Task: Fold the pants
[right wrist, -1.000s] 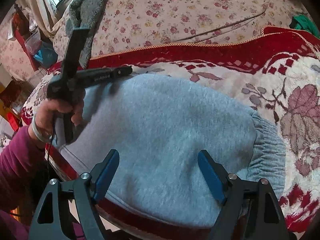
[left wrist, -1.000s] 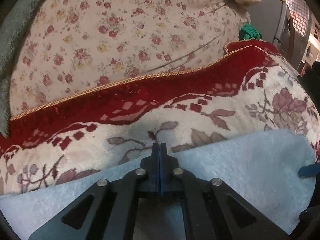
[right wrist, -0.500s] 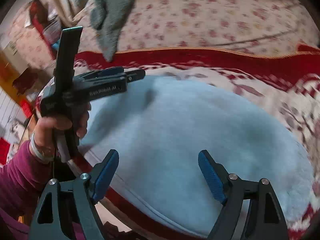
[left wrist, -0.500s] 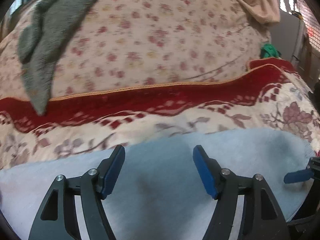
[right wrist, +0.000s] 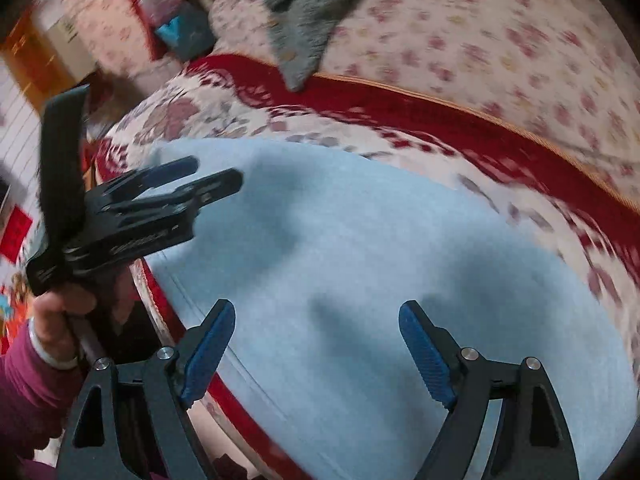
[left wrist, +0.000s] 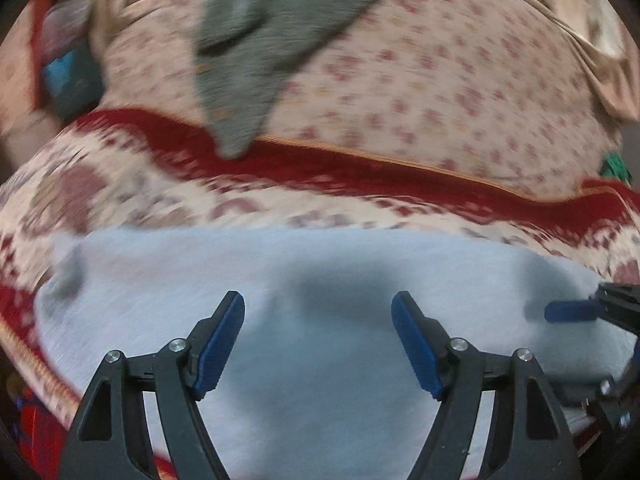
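Soft, fleecy light-blue pants (left wrist: 320,320) are lying folded on a bed's red floral blanket (left wrist: 360,176), directly beneath the left tool (left wrist: 318,340) and right tool (right wrist: 316,344), both hovering wide open, gripping nothing.

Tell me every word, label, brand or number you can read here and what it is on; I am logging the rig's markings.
None can be read.
Left gripper: pale lettering on the side of its black body, too blurred to read.
Pants, blanket, floral sheet, grey cloth: no text visible.
Right gripper: no markings visible.
Background clutter at the left of the right wrist view: blurred, nothing legible.
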The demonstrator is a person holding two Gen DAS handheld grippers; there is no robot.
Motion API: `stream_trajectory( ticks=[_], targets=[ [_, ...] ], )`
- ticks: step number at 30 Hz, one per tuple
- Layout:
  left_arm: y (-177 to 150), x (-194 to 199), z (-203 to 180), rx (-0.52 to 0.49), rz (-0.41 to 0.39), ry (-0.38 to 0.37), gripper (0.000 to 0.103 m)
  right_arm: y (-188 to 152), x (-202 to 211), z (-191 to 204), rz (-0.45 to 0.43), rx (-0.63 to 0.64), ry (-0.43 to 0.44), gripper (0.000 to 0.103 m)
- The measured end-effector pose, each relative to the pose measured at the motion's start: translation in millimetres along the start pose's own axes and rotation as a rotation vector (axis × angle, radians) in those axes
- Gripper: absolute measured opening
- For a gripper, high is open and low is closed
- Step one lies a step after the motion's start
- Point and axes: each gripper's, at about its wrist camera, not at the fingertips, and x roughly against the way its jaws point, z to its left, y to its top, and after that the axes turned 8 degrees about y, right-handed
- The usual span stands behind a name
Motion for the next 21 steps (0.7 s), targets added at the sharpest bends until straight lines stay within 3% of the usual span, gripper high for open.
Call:
stream_trajectory(
  ticks=[9, 14, 21],
  targets=[
    [-28.8, 18.4, 142.7, 0.325, 0.04, 0.137, 0.082, 96.0, -82.7, 69.3, 0.037, 0.195, 0.12, 0.088],
    [-45.9, 7.6, 180.5, 0.42, 0.085, 0.202, 0.083, 147.8, -143.9, 107.5, 0.077, 0.256, 0.173, 0.088],
    [-55.8, -18.1, 210.2, 0.509, 0.137, 0.192, 0.083, 194.5, -225.3, 136.8, 0.18, 0.296, 0.236, 0.088]
  ],
)
